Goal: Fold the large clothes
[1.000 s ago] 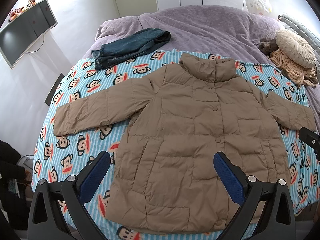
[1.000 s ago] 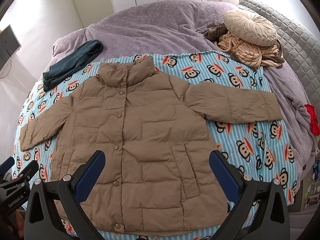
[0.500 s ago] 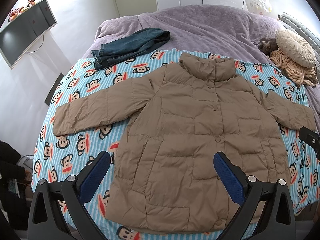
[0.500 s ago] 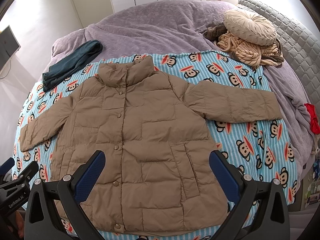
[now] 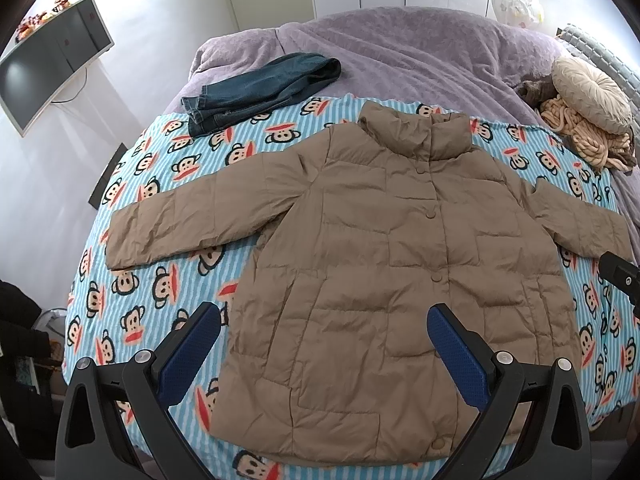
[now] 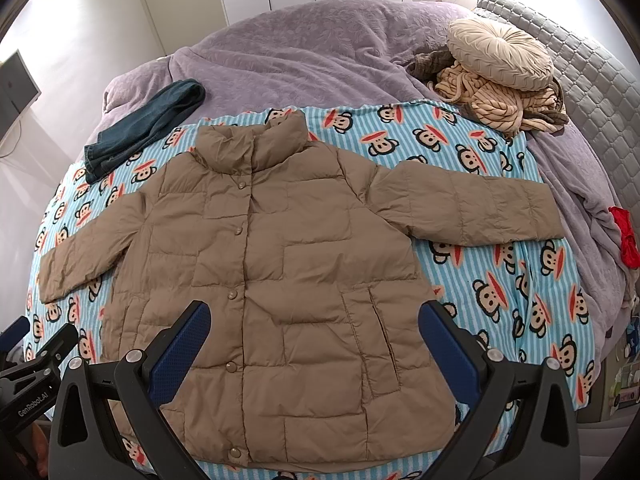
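Tan jacket (image 5: pixel 400 264) lies flat, below both spread, empty grippers' fingers (image 5: pixel 192 348)

Both views are bright and evenly lit by soft daylight, strongest toward the top of the frame, where the white walls (image 5: pixel 168 28) wash out. Shadows are faint. Focus is sharp in the centre. Fisheye distortion bends the bed (image 6: pixel 320 52) into a dome, and dark vignetting fills the corners.

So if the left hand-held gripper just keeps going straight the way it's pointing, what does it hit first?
Most likely the tan puffer jacket: the open left hand-held gripper points at its lower front, near the snap placket, with nothing between them. The gap is hard to judge through the fisheye.
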Demonstrator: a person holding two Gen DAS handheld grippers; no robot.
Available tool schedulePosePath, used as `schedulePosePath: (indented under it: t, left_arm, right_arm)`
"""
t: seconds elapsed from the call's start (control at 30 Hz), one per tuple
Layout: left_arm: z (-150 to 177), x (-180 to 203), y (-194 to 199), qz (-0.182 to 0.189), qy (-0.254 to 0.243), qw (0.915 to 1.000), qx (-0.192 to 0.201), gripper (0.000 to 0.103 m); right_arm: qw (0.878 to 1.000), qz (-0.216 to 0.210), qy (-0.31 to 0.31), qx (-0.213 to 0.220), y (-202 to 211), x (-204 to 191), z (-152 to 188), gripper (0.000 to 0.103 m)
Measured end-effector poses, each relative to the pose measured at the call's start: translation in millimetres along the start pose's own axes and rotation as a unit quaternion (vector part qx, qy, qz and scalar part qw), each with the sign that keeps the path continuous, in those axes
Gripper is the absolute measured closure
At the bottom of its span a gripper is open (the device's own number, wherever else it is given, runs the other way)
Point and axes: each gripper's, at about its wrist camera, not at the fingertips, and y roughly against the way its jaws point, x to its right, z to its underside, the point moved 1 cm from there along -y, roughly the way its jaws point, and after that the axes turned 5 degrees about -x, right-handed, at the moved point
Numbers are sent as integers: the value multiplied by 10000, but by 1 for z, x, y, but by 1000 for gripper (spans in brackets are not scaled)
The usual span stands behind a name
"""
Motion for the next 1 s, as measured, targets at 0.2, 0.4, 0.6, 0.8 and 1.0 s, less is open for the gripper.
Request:
schedulePosePath:
  t: [0.2,0.4,0.6,0.8,1.0]
  left_arm:
    - [2,-1,0,0,2,10000,-4,0]
    - [1,0,-1,2,3,10000,-14,0]
    - [1,0,-1,1,0,10000,-16,0]
    - [1,0,0,-3,-11,10000,-15,0]
    - [1,0,-2,8,-6,10000,-33,0]
  right_arm:
    - [10000,1,4,-5,1,0,0,0]
    - [10000,2,4,-12,0,0,0,0]
    - [10000,0,5,-12,0,0,0,0]
    - [10000,0,-3,-19,-1,-1,0,0]
    - [10000,-7,-6,-25,-1,-2,1,0]
